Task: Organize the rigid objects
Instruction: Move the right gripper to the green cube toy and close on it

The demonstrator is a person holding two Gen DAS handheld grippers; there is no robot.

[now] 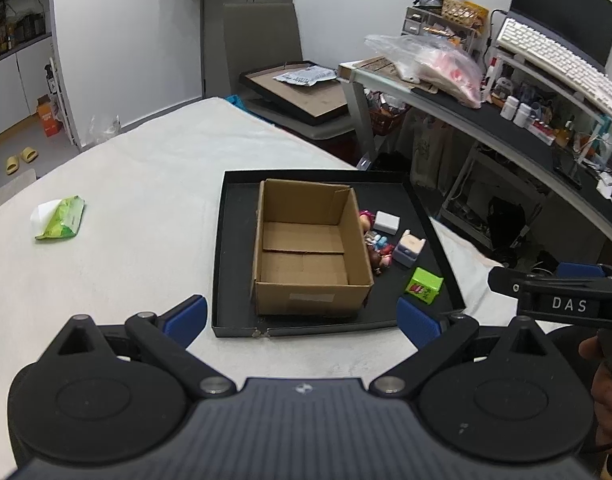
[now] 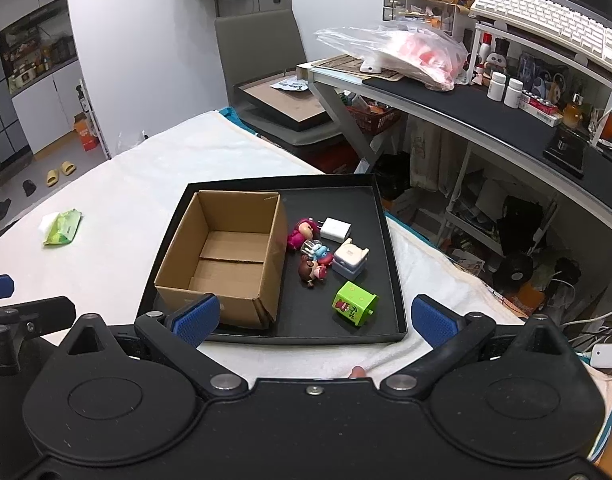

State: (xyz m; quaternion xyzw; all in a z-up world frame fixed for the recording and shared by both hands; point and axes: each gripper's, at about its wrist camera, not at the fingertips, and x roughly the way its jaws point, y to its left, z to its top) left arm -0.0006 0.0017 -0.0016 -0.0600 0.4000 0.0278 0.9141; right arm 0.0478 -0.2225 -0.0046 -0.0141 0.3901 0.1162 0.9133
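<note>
Hovering wide open and empty, the left tongs [image 1: 302, 316] and right tongs [image 2: 314, 318] face the cardboard box [image 2: 222, 256] and toys [image 2: 312, 258] ahead.

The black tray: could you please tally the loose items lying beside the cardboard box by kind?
On the shallow black tray, beside the empty brown cardboard box:
Toy figurines: 3 (pink-hooded figurine, blue-and-clear figurine, brown-haired figurine)
Plug chargers: 2 (plain white charger, white-and-lavender cube charger)
Green boxes: 1 (small green printed box)
Total: 6
</note>
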